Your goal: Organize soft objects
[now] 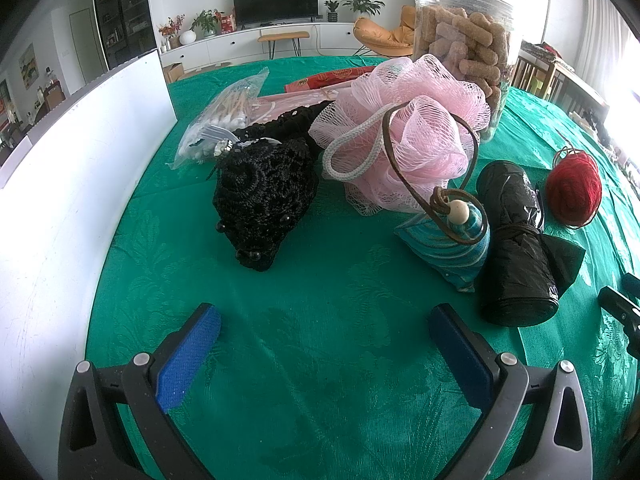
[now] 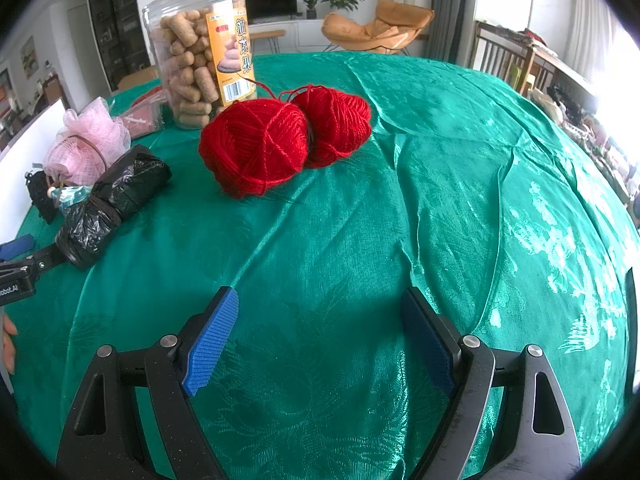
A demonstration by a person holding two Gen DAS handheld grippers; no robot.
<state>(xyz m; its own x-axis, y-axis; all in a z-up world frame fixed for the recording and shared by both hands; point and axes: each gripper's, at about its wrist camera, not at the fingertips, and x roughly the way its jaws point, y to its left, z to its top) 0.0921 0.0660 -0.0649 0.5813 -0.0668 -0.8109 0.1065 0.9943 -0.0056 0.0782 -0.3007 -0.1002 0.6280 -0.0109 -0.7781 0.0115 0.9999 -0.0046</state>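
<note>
Both hand-held grippers are spread wide and empty above the green tabletop: the left hand-held gripper faces a cluster of a black crochet piece, a pink mesh pouf, a teal pouch and a black bag roll. The right hand-held gripper faces two red yarn balls touching each other, in front of a clear snack jar, with the bag roll to their left
</note>
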